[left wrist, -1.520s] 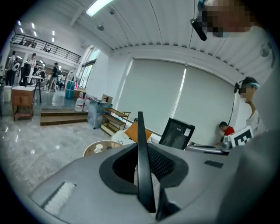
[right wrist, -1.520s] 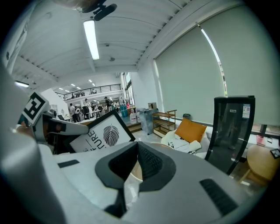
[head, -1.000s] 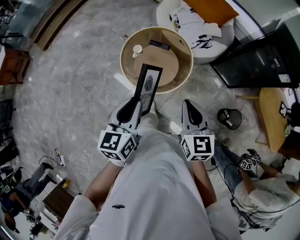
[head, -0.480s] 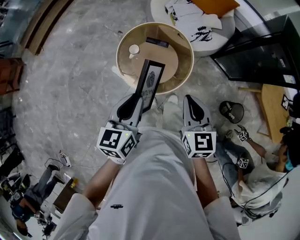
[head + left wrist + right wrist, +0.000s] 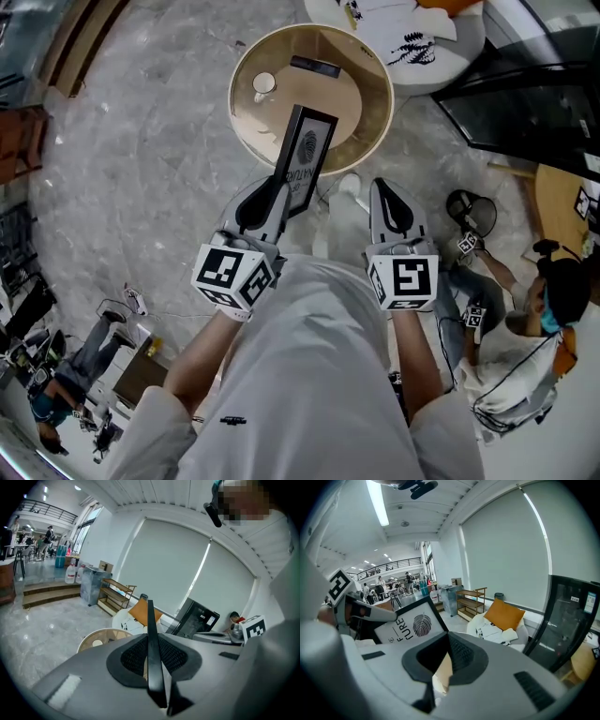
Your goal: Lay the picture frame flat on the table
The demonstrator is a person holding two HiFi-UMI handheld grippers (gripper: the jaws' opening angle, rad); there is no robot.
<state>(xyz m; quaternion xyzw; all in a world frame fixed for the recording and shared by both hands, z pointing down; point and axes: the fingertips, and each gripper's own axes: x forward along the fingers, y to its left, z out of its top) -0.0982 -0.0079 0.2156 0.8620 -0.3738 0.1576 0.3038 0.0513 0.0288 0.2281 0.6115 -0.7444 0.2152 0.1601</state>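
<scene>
Head view: we see the left gripper [image 5: 272, 199] clamped on the near, lower end of the picture frame [image 5: 306, 155]. The frame is up in the air and tilted, not flat, with its far end over the near part of the round table [image 5: 375, 112]. The print on the frame looks like "NATURE" under a leaf pic, running along the frame's length. A white cup [image 5: 264, 82] and a black bar-shaped item [image 5: 314, 66] sit on the far part of the table. The right gripper [image 5: 382, 192] is just right of the frame and not touching it.

Left gripper view: we see the frame edge-on [image 5: 150, 613], a thin black strip standing betw. both pads, which press on it. The table [image 5: 101, 637] lies beyond, lower left.

Right gripper view: jaw tips meet w/ nothing betw. them. The frame [image 5: 410, 623] is to the left, face toward the cam, w/ a leaf graphic and letters ending "URE"; the rest is cut off. An orange cushion [image 5: 504, 613] sits far right.
</scene>
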